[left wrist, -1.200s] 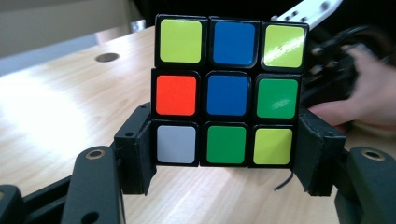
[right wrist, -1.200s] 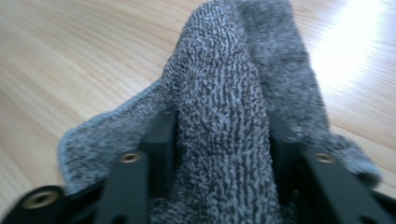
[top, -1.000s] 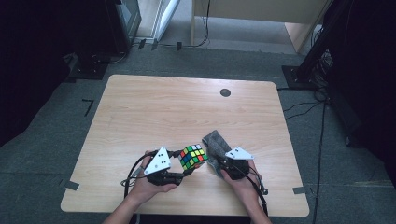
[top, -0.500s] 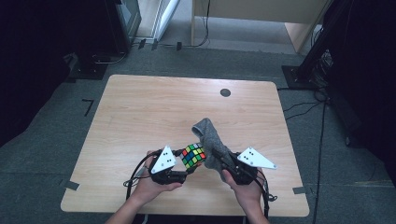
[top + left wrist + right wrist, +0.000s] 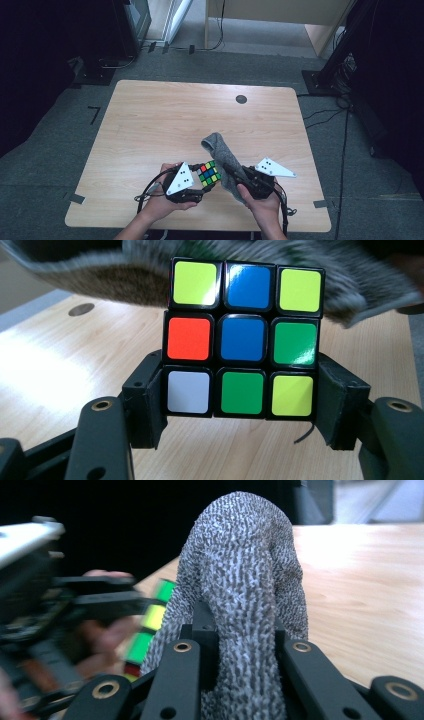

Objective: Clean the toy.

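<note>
Right gripper (image 5: 231, 169) has been lifting the grey cloth (image 5: 218, 145), clamped, to the cube's 1 o'clock; left gripper (image 5: 201, 181) is clamping the Rubik's cube (image 5: 209, 173); wiping its top face is coming next.

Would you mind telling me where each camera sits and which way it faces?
High view: above the table's near edge, looking down; both hands show.
Left gripper view: on the left gripper, facing its clamped Rubik's cube.
Right gripper view: on the right gripper, facing its pinched grey cloth.
Shared: cube and cloth.
</note>
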A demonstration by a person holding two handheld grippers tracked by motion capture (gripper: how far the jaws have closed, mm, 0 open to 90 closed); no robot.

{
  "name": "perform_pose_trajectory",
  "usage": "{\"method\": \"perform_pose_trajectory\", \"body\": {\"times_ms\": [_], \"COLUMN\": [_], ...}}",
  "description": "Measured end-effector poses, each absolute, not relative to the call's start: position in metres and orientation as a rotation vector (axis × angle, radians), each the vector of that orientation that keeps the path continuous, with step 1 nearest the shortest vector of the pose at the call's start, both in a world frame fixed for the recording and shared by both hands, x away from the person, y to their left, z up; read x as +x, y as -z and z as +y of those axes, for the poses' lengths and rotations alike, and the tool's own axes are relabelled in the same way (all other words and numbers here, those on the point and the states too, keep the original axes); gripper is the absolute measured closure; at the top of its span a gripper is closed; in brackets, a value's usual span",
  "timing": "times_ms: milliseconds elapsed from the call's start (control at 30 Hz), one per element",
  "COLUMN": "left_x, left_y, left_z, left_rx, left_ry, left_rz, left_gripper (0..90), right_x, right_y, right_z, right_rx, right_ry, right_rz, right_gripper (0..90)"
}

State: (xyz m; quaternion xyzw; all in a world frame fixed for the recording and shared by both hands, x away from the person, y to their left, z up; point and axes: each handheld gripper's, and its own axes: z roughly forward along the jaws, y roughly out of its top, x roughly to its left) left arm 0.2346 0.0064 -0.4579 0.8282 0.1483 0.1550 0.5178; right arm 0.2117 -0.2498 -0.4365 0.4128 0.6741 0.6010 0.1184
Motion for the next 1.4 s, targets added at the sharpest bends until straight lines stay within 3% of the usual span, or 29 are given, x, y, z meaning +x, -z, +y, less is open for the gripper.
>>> {"method": "perform_pose_trajectory", "body": {"times_ms": [333, 800, 1400], "left_x": [0.235, 0.248, 0.235], "left_y": [0.463, 0.473, 0.457], "left_z": [0.001, 0.002, 0.002], "left_rx": [2.011, 2.029, 2.025], "left_ry": [-0.390, -0.314, -0.339], "left_rz": [0.348, 0.395, 0.416], "left_gripper": [34.7, 34.6, 34.6], "right_x": [0.205, 0.217, 0.210], "right_y": [0.434, 0.453, 0.439], "right_z": [-0.245, -0.243, -0.237], "right_rx": [1.166, 1.142, 1.136], "right_ry": [-1.664, -1.627, -1.521], "right_rz": [1.982, 1.994, 1.980], "right_gripper": [76.6, 73.8, 77.3]}}
